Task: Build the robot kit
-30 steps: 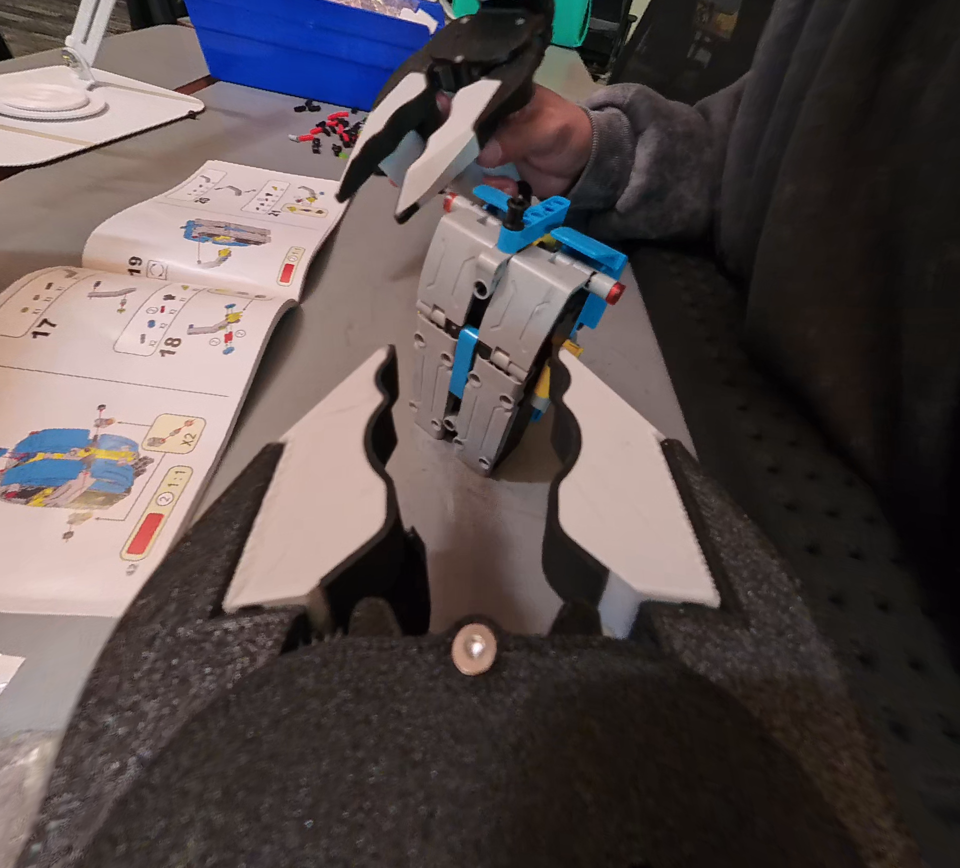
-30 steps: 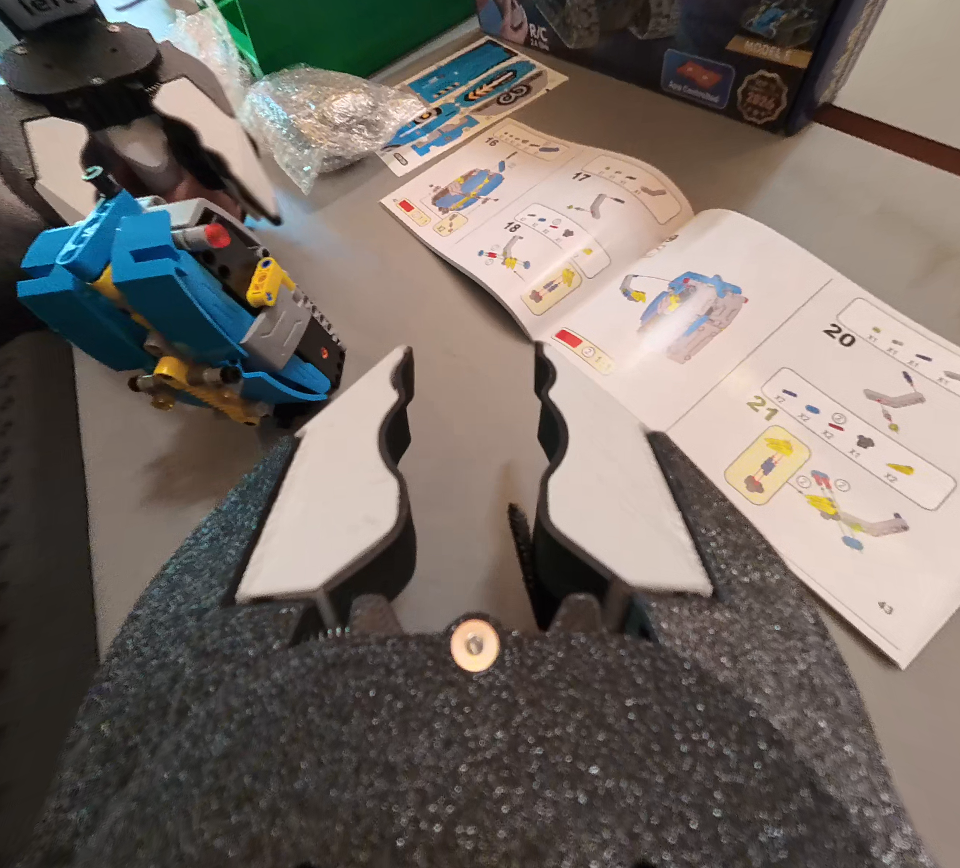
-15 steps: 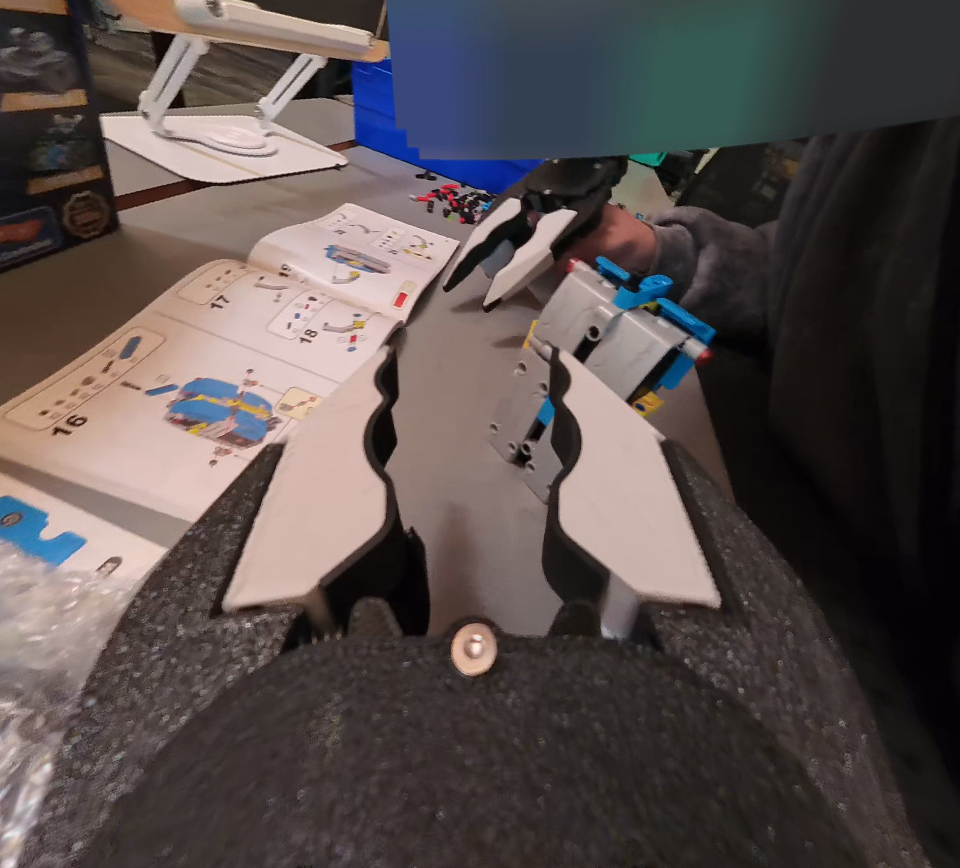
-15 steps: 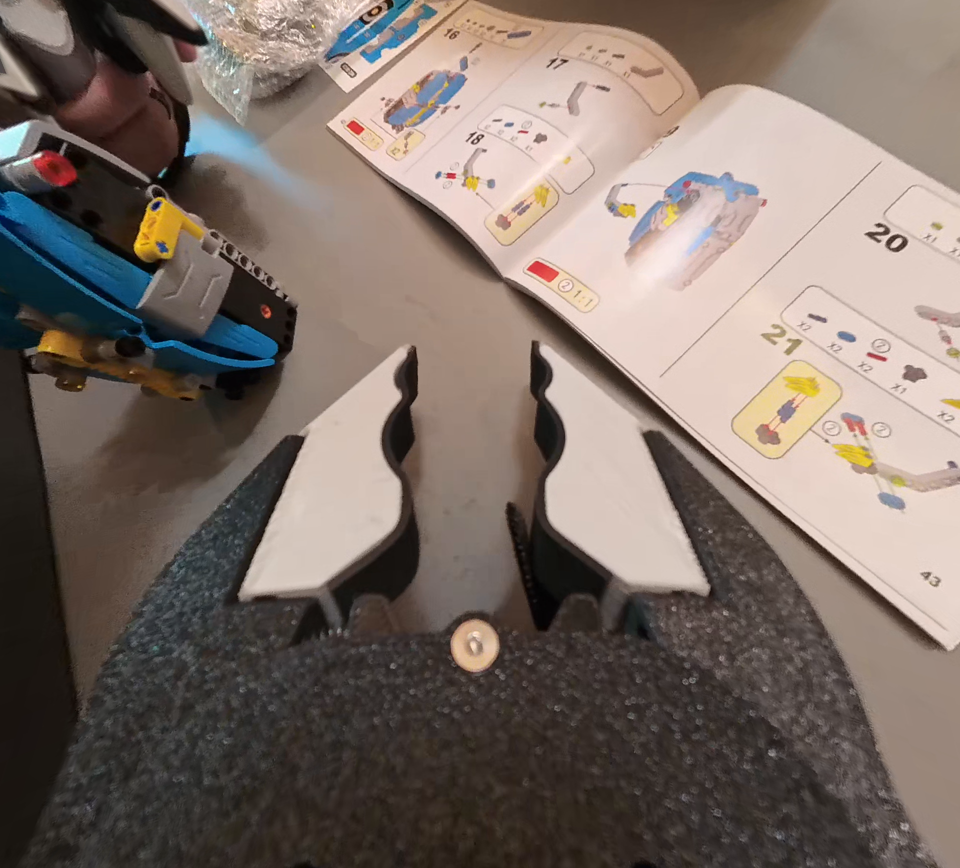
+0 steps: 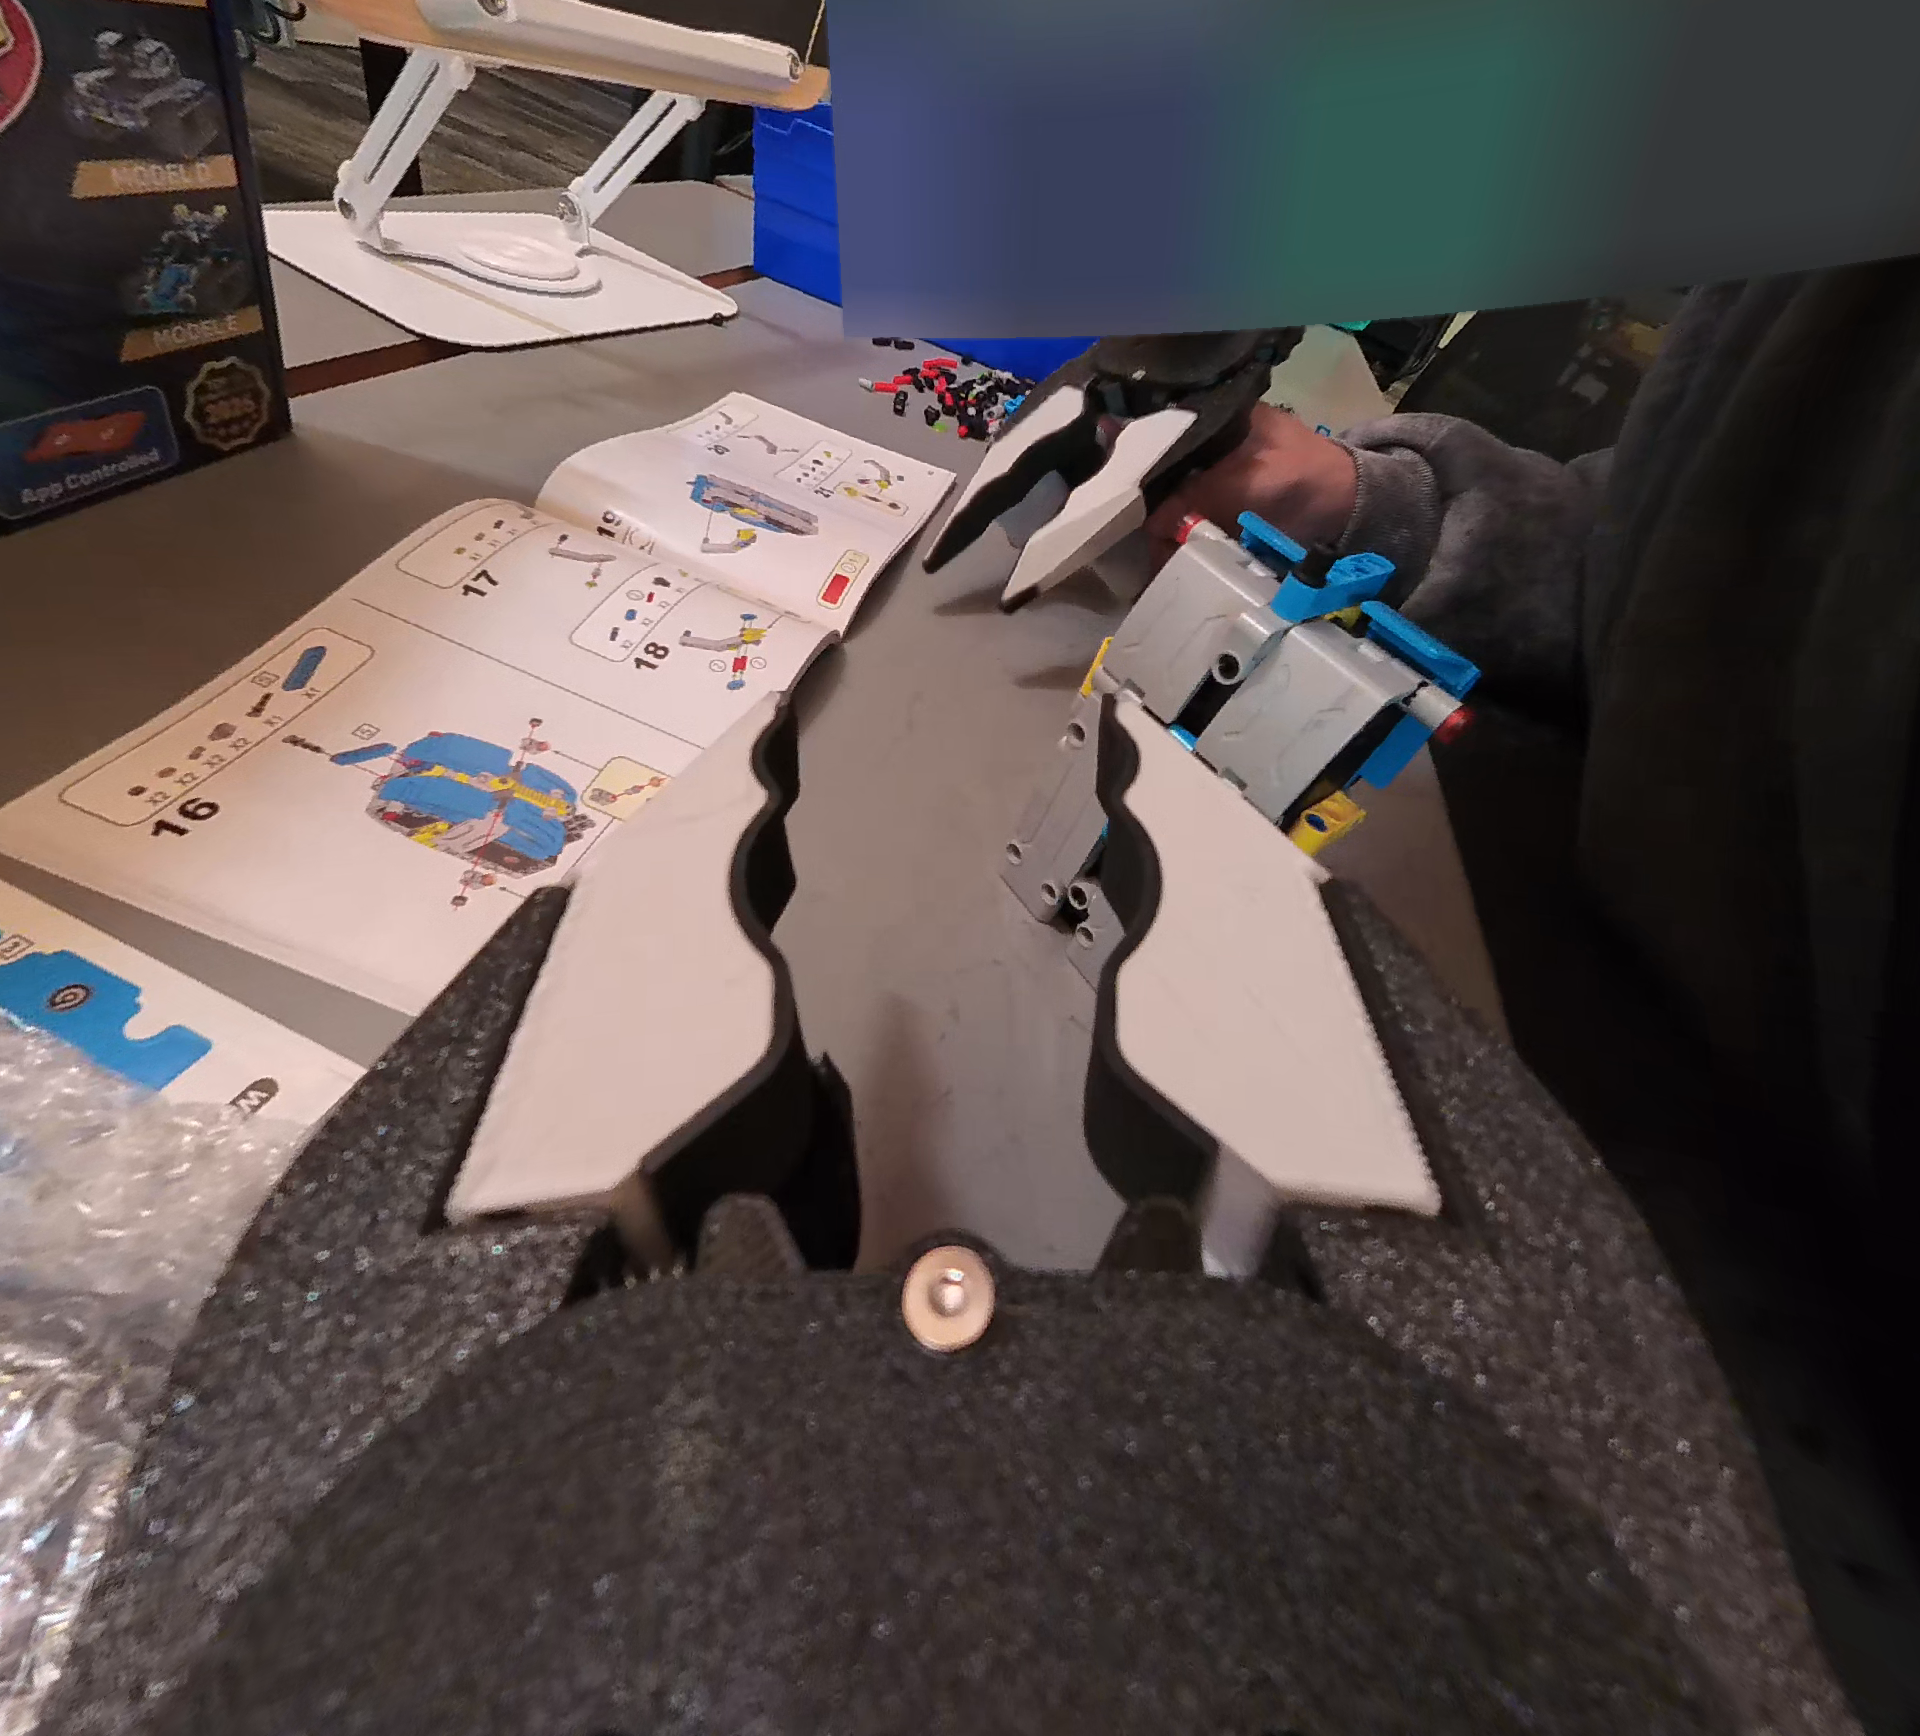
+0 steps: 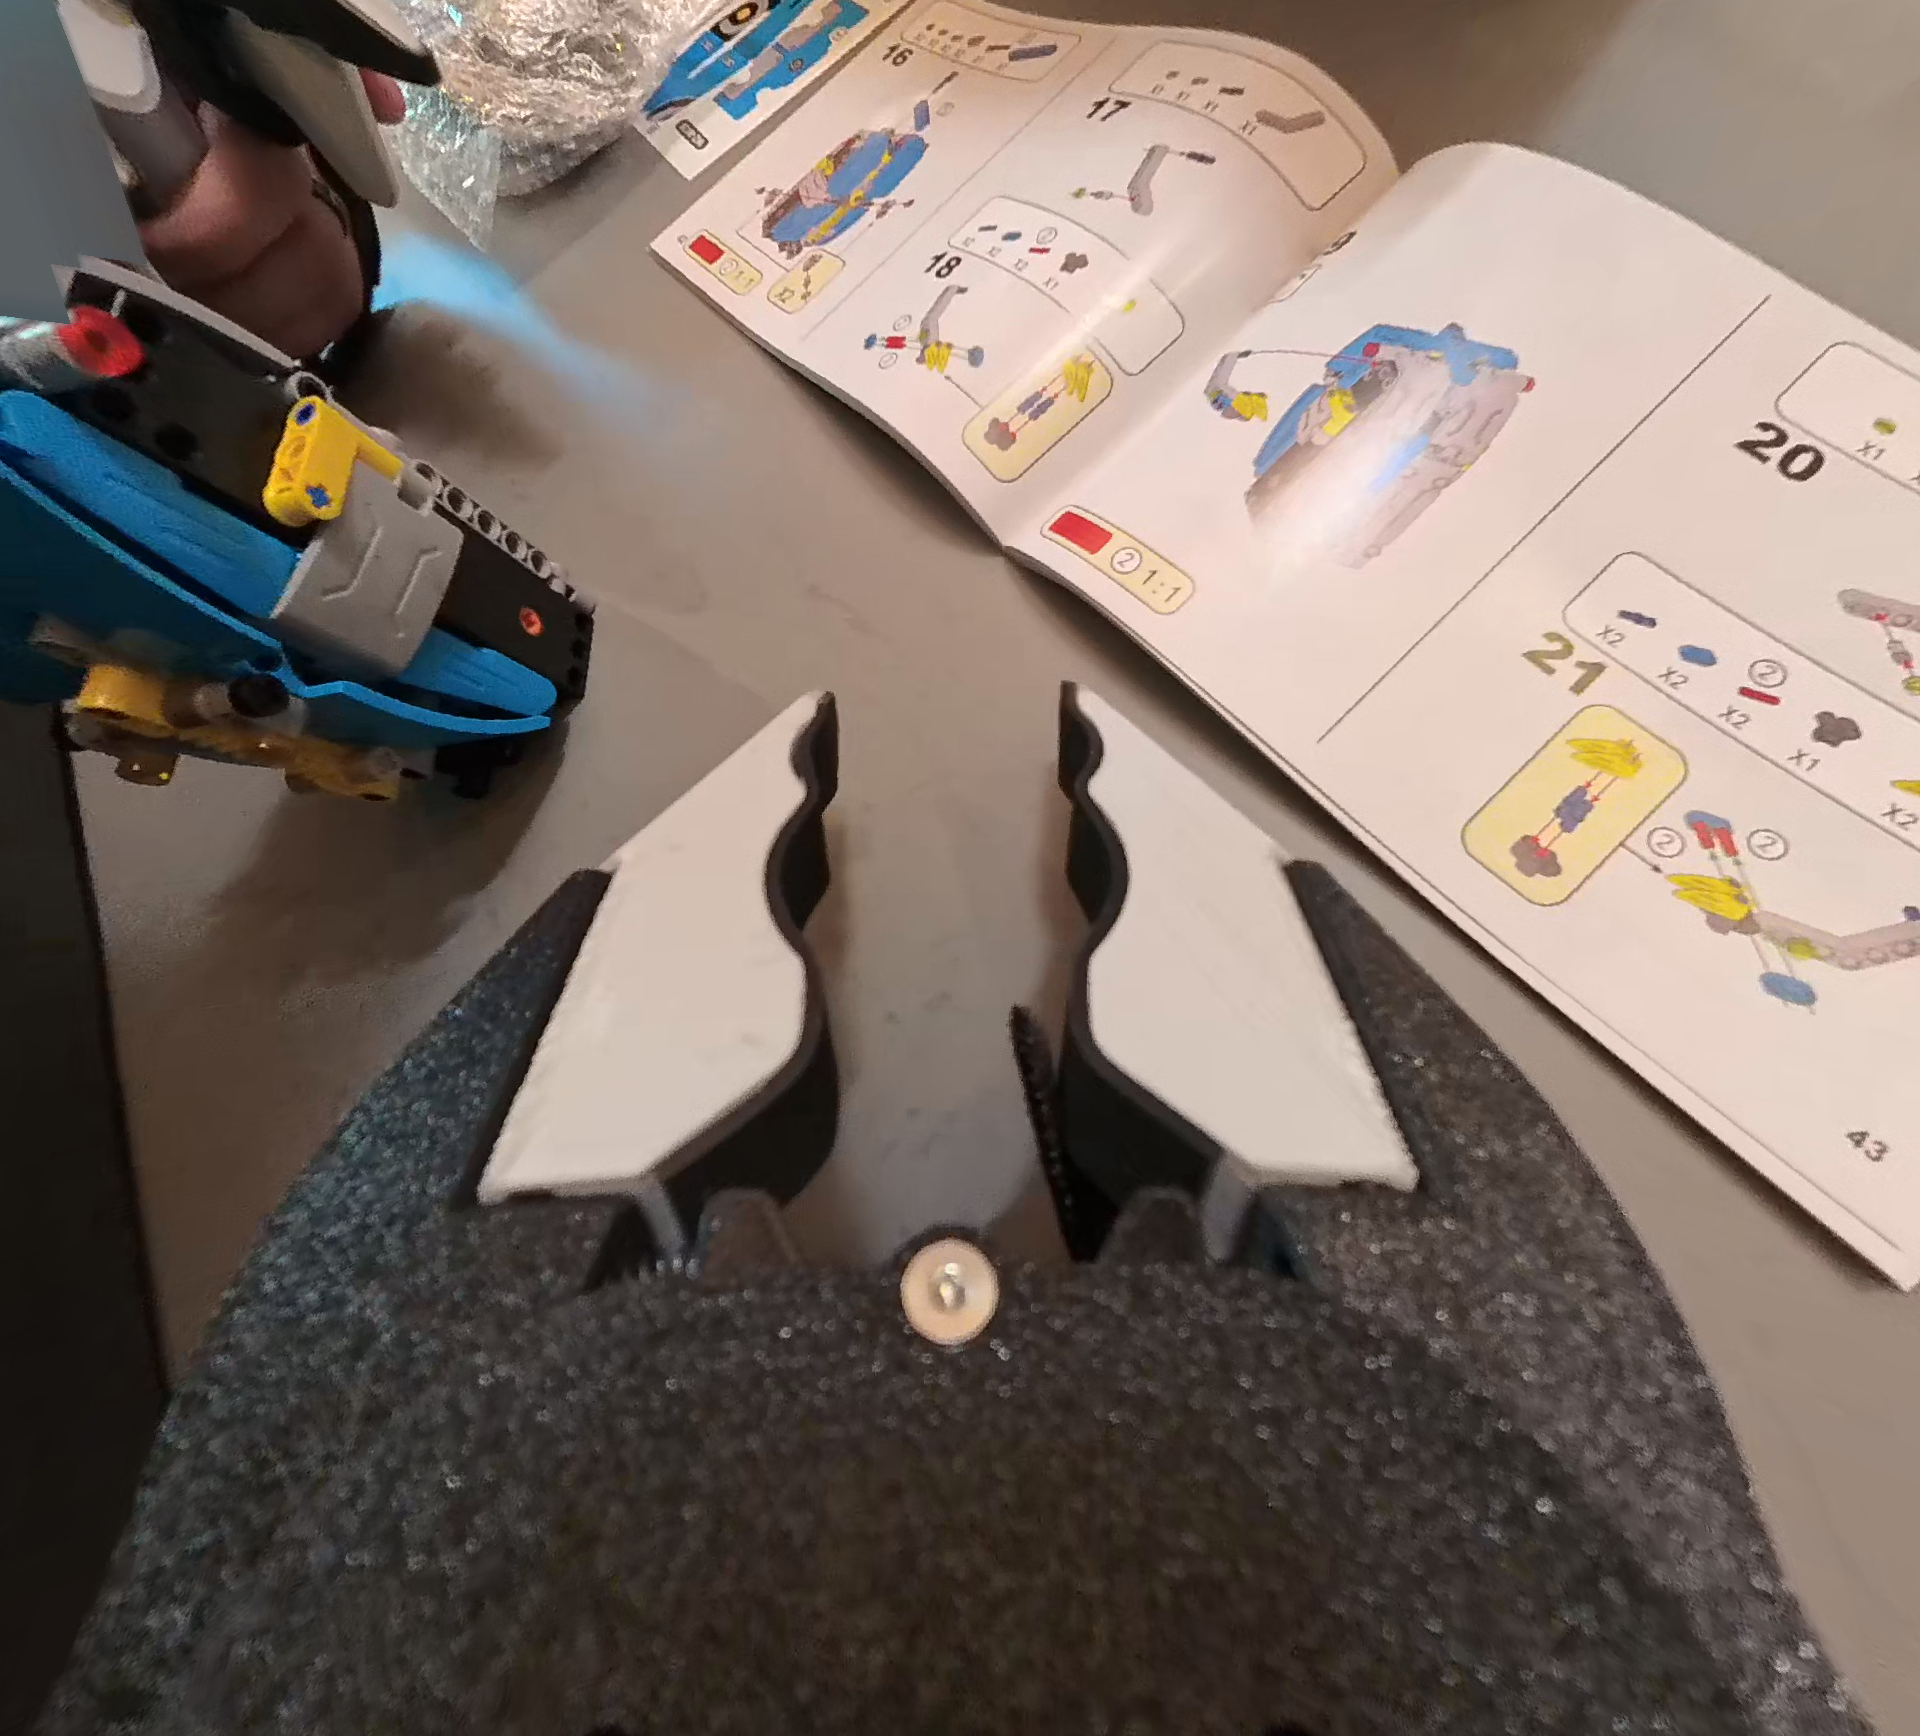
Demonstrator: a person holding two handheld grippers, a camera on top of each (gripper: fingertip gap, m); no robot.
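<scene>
left gripper [image 5: 940, 730] wide, empty | right gripper [image 6: 945, 710] wide, empty | blocky plastic brick model [image 5: 1278, 699] beside both

The left gripper's own finger [image 5: 1226, 938] hides the lower part of the brick model [image 5: 1278, 689], and the booklet [image 6: 1403, 543] runs off the right edge

— What lies before my left claw [image 5: 940, 751]?
— Bare table [image 5: 914, 959]; the model [image 5: 1278, 689] just right of it, the booklet [image 5: 468, 699] left, the stand [image 5: 499, 232] far behind.
— And my right claw [image 6: 945, 730]?
— Model [image 6: 260, 564] left, booklet [image 6: 1299, 439] right, bubble wrap [image 6: 540, 34] behind.
</scene>
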